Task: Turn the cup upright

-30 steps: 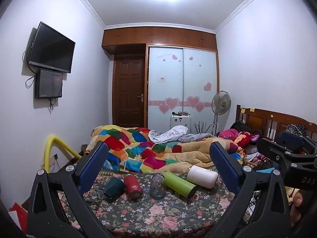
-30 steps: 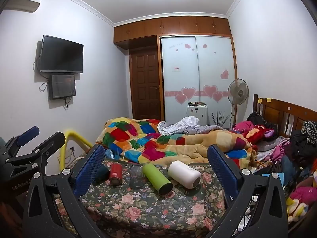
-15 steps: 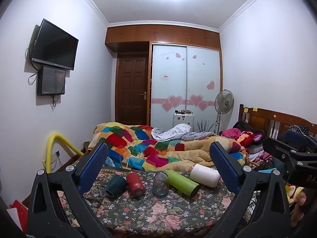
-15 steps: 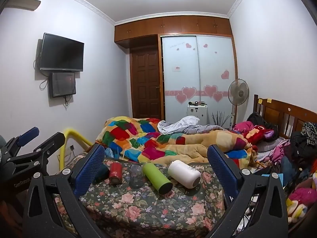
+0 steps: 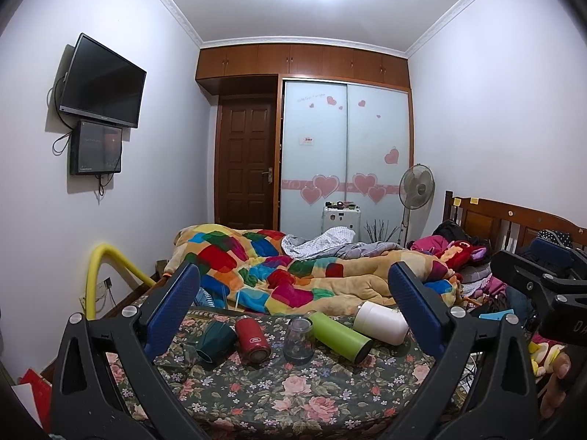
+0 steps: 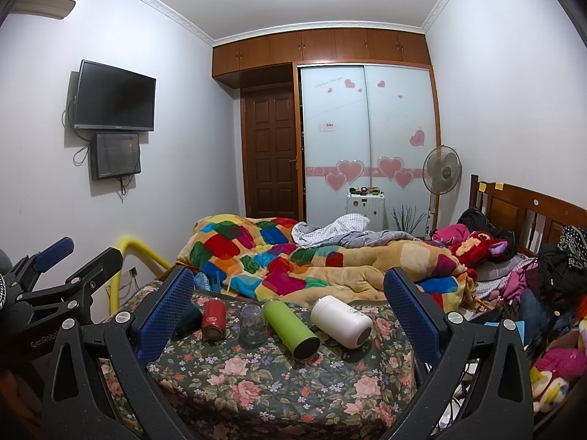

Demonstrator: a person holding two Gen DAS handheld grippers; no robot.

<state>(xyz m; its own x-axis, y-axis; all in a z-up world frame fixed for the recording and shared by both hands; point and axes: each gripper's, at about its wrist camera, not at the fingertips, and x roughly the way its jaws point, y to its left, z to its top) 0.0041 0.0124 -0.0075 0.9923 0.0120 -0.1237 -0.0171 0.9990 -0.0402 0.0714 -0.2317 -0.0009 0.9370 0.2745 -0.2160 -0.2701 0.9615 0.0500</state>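
Several cups lie in a row on the floral cloth [image 5: 279, 396] of a table: a dark green cup [image 5: 214, 341], a red cup [image 5: 252, 338], a clear glass [image 5: 299, 339] standing mouth down, a light green bottle [image 5: 339, 335] and a white cup [image 5: 381, 322], the coloured ones on their sides. The same row shows in the right wrist view: red cup [image 6: 212, 319], glass [image 6: 252, 324], green bottle [image 6: 291, 328], white cup [image 6: 341, 322]. My left gripper [image 5: 291, 304] is open, held back from the cups. My right gripper [image 6: 288, 304] is open, also held back.
Behind the table is a bed with a patchwork quilt [image 5: 279, 271] and piled clothes and toys [image 6: 513, 256]. A yellow rail [image 5: 106, 267] stands at the left. A fan [image 5: 416, 187], wardrobe and door are at the far wall.
Both grippers have tilted up slightly, so the cups sit a little lower in view. Nothing on the table has moved.
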